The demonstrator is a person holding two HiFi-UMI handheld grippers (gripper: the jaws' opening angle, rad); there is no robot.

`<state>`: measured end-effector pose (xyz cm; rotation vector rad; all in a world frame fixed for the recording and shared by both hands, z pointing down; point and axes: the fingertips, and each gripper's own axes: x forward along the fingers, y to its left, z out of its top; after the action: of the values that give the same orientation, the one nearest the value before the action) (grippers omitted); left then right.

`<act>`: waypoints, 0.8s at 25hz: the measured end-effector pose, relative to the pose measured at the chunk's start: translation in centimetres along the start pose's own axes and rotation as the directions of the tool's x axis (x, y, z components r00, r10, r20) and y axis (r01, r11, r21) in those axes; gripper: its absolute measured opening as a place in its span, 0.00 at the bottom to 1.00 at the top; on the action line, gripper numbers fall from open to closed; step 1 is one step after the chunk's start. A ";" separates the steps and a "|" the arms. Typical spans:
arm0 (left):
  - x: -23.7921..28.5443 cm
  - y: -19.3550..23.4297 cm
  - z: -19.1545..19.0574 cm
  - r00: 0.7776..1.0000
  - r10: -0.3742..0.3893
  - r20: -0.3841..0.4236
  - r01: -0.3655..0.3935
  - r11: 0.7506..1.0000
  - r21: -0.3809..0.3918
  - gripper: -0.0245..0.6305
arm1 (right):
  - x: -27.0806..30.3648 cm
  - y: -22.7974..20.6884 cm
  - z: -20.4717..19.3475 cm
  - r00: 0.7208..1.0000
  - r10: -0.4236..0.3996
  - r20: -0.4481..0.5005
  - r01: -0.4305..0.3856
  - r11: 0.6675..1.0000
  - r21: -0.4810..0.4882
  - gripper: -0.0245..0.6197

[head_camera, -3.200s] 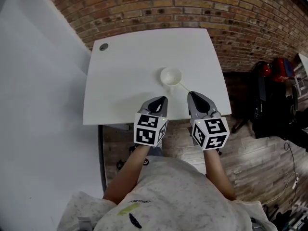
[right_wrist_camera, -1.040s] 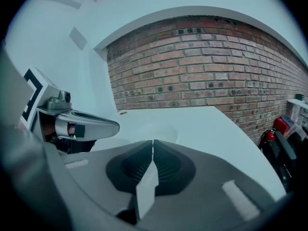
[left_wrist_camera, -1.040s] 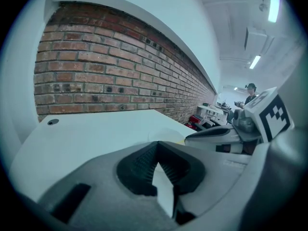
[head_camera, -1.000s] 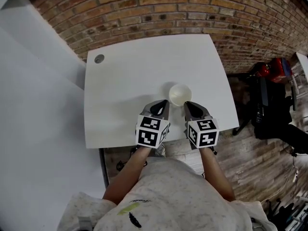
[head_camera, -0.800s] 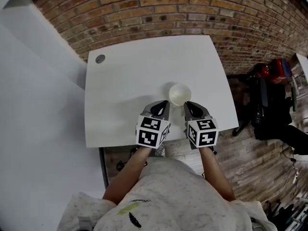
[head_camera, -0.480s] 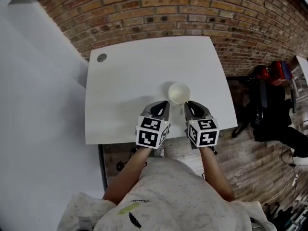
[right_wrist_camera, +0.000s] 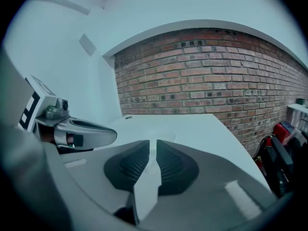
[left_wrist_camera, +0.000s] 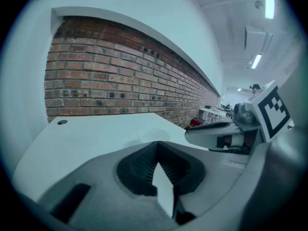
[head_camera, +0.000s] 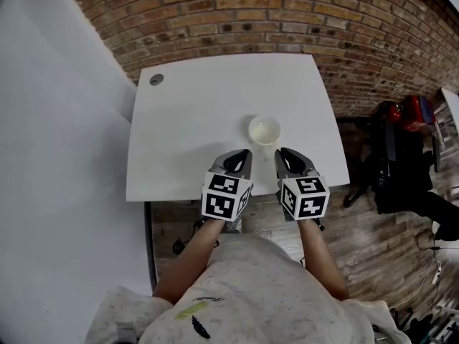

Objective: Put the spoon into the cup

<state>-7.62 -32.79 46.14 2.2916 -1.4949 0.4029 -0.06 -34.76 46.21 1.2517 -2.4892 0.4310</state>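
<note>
A small white cup [head_camera: 264,130] stands upright on the white table [head_camera: 186,120], near its front edge. I cannot make out the spoon in any view; nothing sticks out over the cup's rim. My left gripper [head_camera: 242,153] is just short of the cup to its left, and my right gripper [head_camera: 282,153] is just short of it to the right. Both are apart from the cup. In the left gripper view the jaws [left_wrist_camera: 157,144] meet at their tips with nothing between them, and the cup [left_wrist_camera: 153,134] shows faintly beyond. The right gripper [right_wrist_camera: 153,142] has its pads almost touching and holds nothing.
A brick wall [head_camera: 287,13] runs behind the table and a white wall [head_camera: 57,156] along its left. A small grey cable hole [head_camera: 155,79] marks the far left corner. Dark and red bags [head_camera: 401,142] lie on the wooden floor to the right.
About three seconds ago a thin spoon handle reached from the cup to my right gripper; it no longer shows. Over the last second the cup sits slightly farther from both grippers.
</note>
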 end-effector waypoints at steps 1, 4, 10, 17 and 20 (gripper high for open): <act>-0.4 -0.2 -0.1 1.000 0.005 0.004 -0.005 1.000 -0.001 0.03 | -0.5 0.2 0.0 1.000 0.004 0.004 -0.004 1.000 -0.002 0.12; -1.6 -0.7 -0.3 1.000 0.022 0.016 -0.022 1.000 -0.007 0.03 | -2.0 0.8 0.2 1.000 0.018 0.021 -0.018 1.000 -0.005 0.12; -3.9 -2.0 -1.1 0.997 0.068 0.036 -0.067 0.998 -0.015 0.03 | -5.5 1.8 0.4 0.996 0.058 0.061 -0.058 0.998 -0.002 0.09; -5.8 -4.5 -1.4 0.994 0.090 0.057 -0.090 0.996 -0.001 0.03 | -9.3 1.8 0.5 0.992 0.070 0.104 -0.067 0.997 -0.027 0.05; -6.4 -5.6 -1.7 0.994 0.089 0.062 -0.090 0.996 0.007 0.03 | -10.4 1.8 0.2 0.990 0.075 0.117 -0.074 0.997 -0.018 0.05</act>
<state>-5.09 -24.79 44.00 2.2694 -1.6335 0.3677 4.31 -26.42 41.52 1.2148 -2.6401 0.3669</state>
